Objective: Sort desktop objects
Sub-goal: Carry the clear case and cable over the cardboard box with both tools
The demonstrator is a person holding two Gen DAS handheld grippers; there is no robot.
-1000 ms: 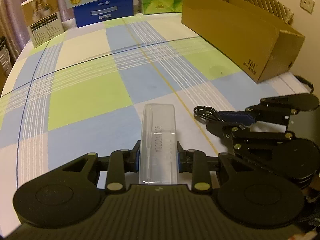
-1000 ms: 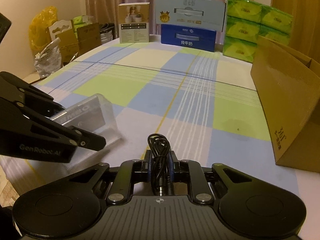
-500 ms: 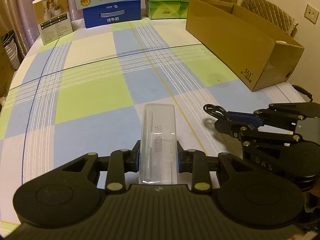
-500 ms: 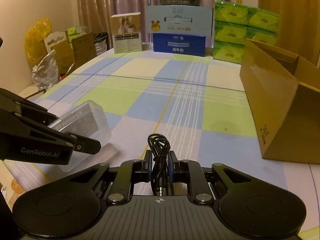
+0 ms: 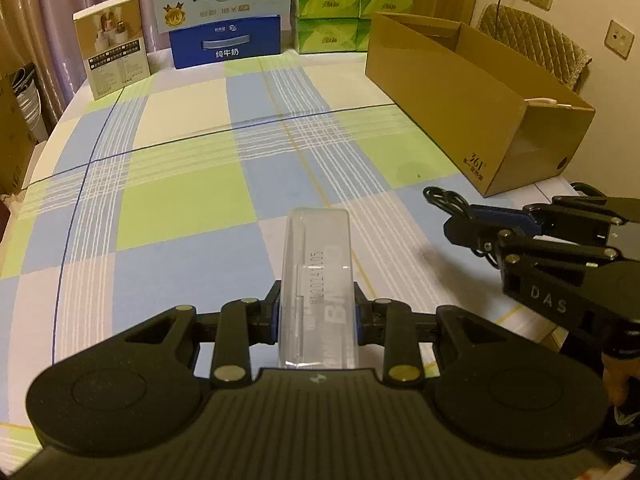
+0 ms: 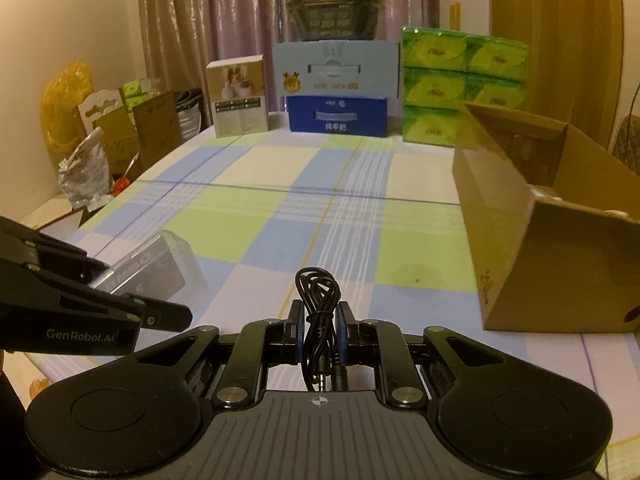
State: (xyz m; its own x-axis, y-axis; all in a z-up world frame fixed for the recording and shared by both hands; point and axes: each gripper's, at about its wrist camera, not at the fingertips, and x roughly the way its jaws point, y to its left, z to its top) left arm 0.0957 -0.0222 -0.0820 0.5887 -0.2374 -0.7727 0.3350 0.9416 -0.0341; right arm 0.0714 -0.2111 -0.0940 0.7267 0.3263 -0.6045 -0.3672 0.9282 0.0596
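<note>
My left gripper (image 5: 317,314) is shut on a clear plastic case (image 5: 317,276), held lengthwise above the checked tablecloth. The same case (image 6: 154,268) shows at the left of the right wrist view, pinched by the left gripper's fingers (image 6: 120,308). My right gripper (image 6: 319,330) is shut on a coiled black audio cable (image 6: 318,304), its jack plugs pointing back toward the camera. In the left wrist view the cable (image 5: 446,199) sticks out of the right gripper (image 5: 480,220) at the right. An open brown cardboard box (image 5: 472,92) stands at the right of the table.
Along the far edge stand a small product box (image 5: 112,62), a blue and white milk carton (image 5: 226,16) and stacked green tissue packs (image 5: 344,0). The cardboard box (image 6: 532,216) is close on the right. Bags and cartons (image 6: 92,140) sit beyond the left table edge.
Both grippers have lifted and drawn back from the table with their loads; the cardboard box's open top now shows more. Grips are unchanged.
</note>
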